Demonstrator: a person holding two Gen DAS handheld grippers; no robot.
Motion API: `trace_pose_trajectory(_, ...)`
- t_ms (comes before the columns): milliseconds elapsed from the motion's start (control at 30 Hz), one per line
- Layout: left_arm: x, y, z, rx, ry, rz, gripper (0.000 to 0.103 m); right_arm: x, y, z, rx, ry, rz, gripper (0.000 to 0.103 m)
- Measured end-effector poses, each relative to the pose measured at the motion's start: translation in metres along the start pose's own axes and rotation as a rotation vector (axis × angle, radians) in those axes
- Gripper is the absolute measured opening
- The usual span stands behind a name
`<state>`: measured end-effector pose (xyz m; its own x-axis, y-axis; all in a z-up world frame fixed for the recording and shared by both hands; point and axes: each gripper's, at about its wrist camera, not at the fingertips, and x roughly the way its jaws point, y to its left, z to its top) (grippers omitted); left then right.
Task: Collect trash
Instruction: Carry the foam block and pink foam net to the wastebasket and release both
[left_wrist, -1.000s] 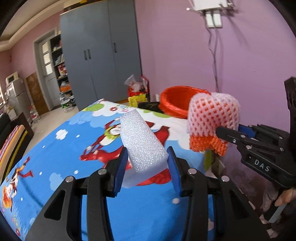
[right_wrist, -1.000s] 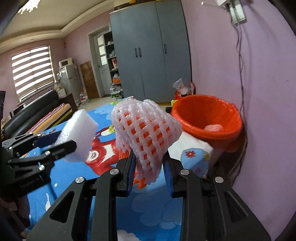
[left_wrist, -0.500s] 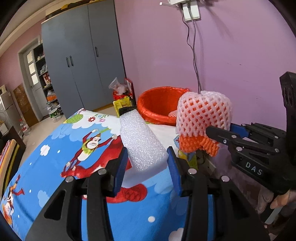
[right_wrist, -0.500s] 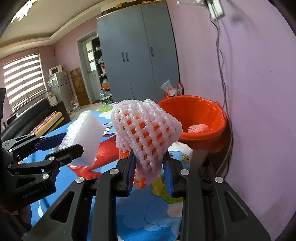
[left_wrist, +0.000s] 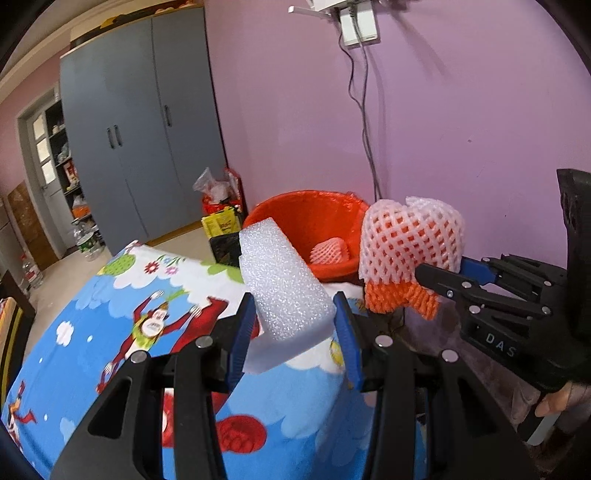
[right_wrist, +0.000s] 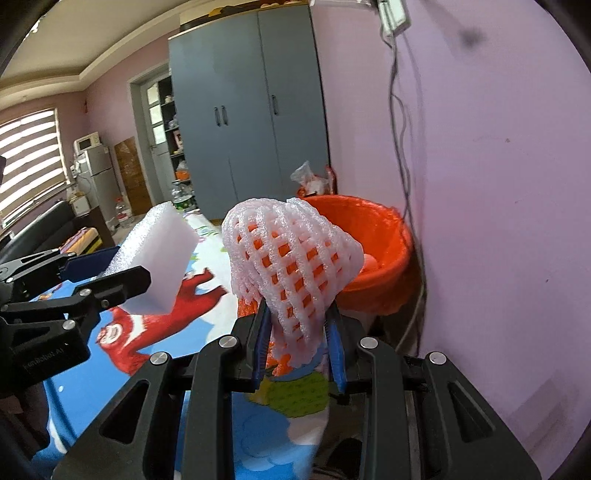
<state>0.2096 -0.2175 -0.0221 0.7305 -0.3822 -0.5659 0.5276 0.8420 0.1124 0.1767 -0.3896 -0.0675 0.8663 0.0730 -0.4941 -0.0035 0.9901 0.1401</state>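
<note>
Left gripper (left_wrist: 295, 332) clamps a white foam block (left_wrist: 284, 291); right gripper (right_wrist: 297, 343) pinches a white-over-orange foam fruit net (right_wrist: 288, 266). Both are held in the air above the far corner of the cartoon-print table (left_wrist: 110, 332), near the orange bin (left_wrist: 314, 221) beyond that edge by the wall. Best: get each piece fully over the bin rim before letting go, since light foam drifts.

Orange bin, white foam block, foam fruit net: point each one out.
orange bin (left_wrist: 295, 218), left wrist view, inner back wall.
white foam block (left_wrist: 284, 284), left wrist view, top face.
foam fruit net (right_wrist: 288, 258), right wrist view, front of the mesh.
</note>
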Motion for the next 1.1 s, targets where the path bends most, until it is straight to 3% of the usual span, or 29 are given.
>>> trace_pose_trajectory(400,0.047,0.007,0.043,0.021,-0.024,-0.101,0.043,0.039,-0.043,0.032,0.036,0.006,-0.091,0.029)
trace_pose_trajectory(533,0.072,0.011,0.060,0.033,-0.031,-0.107,0.043,0.068,-0.052,0.050,0.047,0.016,-0.096,0.030)
trace_pose_trajectory(900,0.149,0.036,0.096,-0.053,-0.029,-0.192,0.044,0.156,-0.067,0.087,0.041,0.047,-0.096,0.035)
trace_pose_trajectory(967,0.164,0.041,0.101,-0.063,-0.029,-0.207,0.054,0.171,-0.068,0.094,0.040,0.037,-0.094,0.037)
trace_pose_trajectory(1000,0.168,0.044,0.104,-0.069,-0.034,-0.210,0.060,0.176,-0.069,0.096,0.038,0.030,-0.087,0.041)
trace_pose_trajectory(1067,0.177,0.053,0.109,-0.086,-0.055,-0.176,0.080,0.192,-0.071,0.105,0.036,0.013,-0.068,0.071)
trace_pose_trajectory(1100,0.178,0.060,0.111,-0.101,-0.062,-0.148,0.081,0.198,-0.073,0.108,0.043,0.004,-0.066,0.082)
